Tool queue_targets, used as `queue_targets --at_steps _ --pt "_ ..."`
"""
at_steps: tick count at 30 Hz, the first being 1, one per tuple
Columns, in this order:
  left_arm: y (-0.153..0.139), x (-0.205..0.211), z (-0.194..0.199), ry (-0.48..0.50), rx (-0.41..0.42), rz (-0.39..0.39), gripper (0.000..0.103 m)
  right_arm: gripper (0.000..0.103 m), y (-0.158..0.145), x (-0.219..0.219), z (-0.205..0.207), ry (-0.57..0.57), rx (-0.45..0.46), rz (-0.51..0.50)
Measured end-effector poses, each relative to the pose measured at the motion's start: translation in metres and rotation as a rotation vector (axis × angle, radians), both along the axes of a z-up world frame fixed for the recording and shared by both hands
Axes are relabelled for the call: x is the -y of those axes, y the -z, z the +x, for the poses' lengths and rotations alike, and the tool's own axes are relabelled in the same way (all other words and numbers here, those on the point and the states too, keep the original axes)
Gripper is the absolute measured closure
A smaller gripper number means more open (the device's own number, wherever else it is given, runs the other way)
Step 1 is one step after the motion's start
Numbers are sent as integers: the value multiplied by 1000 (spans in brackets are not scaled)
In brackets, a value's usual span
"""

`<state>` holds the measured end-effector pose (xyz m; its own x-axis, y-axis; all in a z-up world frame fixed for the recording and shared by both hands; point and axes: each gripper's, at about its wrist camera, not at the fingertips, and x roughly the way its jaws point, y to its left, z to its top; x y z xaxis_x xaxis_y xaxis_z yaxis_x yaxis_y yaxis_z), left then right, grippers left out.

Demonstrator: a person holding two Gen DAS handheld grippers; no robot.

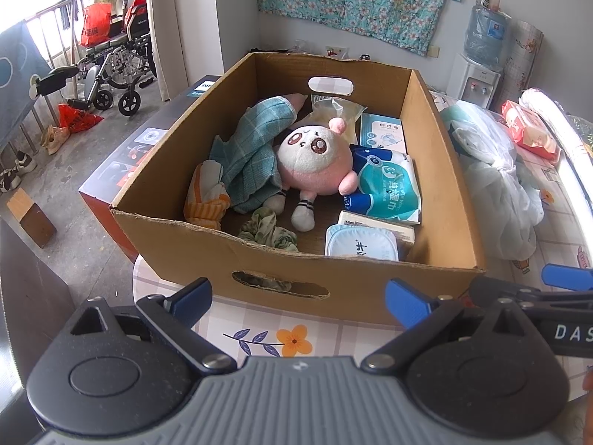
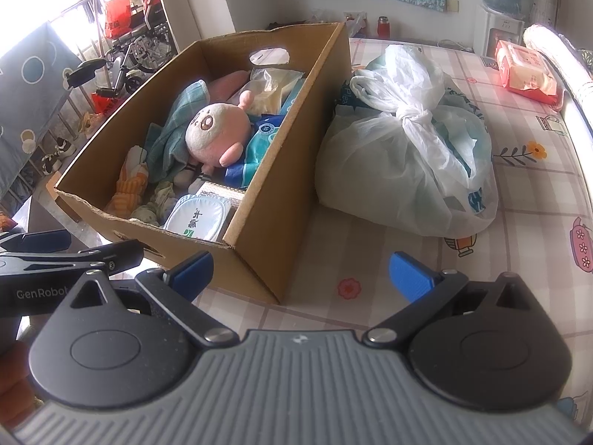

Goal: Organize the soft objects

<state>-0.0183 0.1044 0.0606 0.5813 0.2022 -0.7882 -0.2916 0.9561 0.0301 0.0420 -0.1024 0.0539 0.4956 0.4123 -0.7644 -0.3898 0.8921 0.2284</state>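
Observation:
An open cardboard box (image 1: 426, 137) stands on the table. In it lie a pink and white plush toy (image 1: 315, 163), a teal checked cloth (image 1: 252, 148), an orange striped cloth (image 1: 205, 194), a green patterned cloth (image 1: 268, 231) and blue wet-wipe packs (image 1: 385, 185). My left gripper (image 1: 298, 298) is open and empty, just in front of the box's near wall. My right gripper (image 2: 300, 274) is open and empty, at the box's near right corner (image 2: 259, 259). The plush toy (image 2: 218, 129) also shows in the right wrist view.
A knotted white plastic bag (image 2: 407, 148) lies on the floral tablecloth (image 2: 519, 193) right of the box. A red tissue pack (image 2: 526, 70) sits far right. A water dispenser (image 1: 478, 55) stands at the back. A wheelchair (image 1: 115, 63) is on the floor at left.

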Motion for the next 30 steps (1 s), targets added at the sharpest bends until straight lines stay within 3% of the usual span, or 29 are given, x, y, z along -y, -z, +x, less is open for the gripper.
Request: queue_targets --at_steps 30 --pt "1 -1 -2 -6 -4 -4 2 1 1 -2 1 -3 -8 2"
